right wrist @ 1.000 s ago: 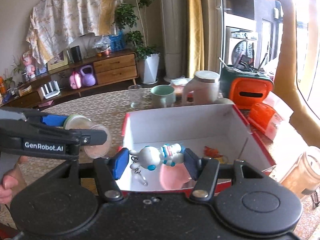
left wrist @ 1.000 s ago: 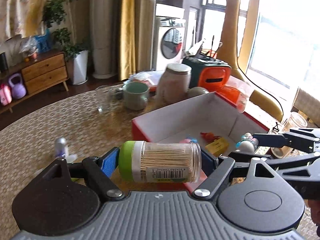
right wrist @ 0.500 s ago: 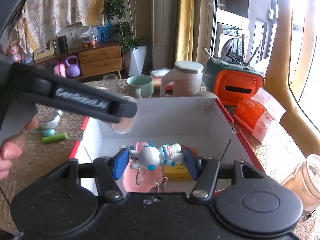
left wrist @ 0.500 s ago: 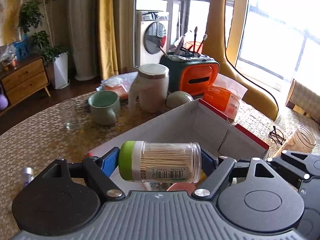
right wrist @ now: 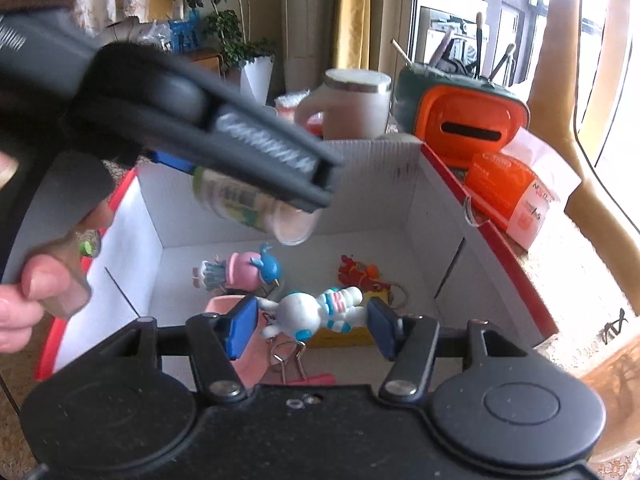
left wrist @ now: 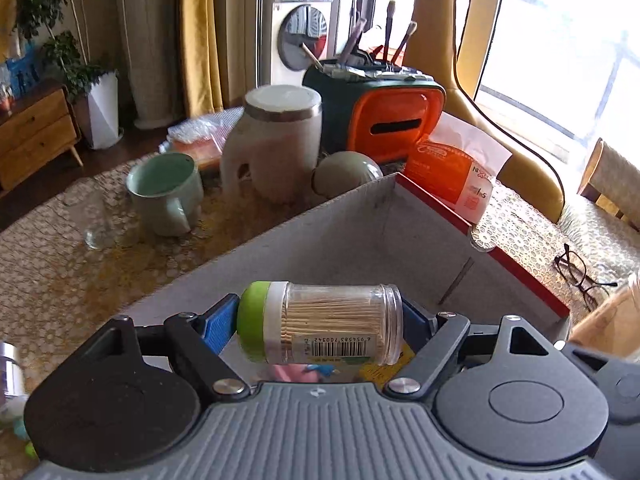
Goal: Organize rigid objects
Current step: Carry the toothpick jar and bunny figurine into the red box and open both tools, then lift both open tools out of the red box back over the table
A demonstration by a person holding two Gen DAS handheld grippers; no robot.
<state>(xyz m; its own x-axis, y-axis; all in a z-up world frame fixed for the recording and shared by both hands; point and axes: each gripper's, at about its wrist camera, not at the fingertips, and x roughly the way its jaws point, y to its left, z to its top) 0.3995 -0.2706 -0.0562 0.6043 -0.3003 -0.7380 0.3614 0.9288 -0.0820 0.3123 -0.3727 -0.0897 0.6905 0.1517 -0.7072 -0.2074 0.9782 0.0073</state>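
Observation:
My left gripper (left wrist: 316, 324) is shut end to end on a clear toothpick jar (left wrist: 320, 328) with a green lid, held sideways over the red-edged cardboard box (left wrist: 516, 264). In the right wrist view the same jar (right wrist: 256, 208) hangs above the box's (right wrist: 492, 240) white interior under the left gripper's dark body. My right gripper (right wrist: 312, 322) is shut on a white astronaut figurine (right wrist: 316, 312) with blue and pink trim, low over the box's near side. Inside lie a pink and blue toy (right wrist: 244, 268), a red toy (right wrist: 360, 274), a yellow block and a binder clip (right wrist: 286, 356).
Behind the box stand a pale green mug (left wrist: 166, 192), a lidded white jug (left wrist: 276, 144), an orange and green holder (left wrist: 384, 120) with brushes, and an orange tissue pack (left wrist: 452, 176). Glasses (left wrist: 580, 276) lie right of the box. A person's hand (right wrist: 36, 292) grips the left tool.
The left gripper carried the toothpick jar rightward and down from beside the box to above its inside. The right gripper sank lower over the box with the astronaut figurine still held.

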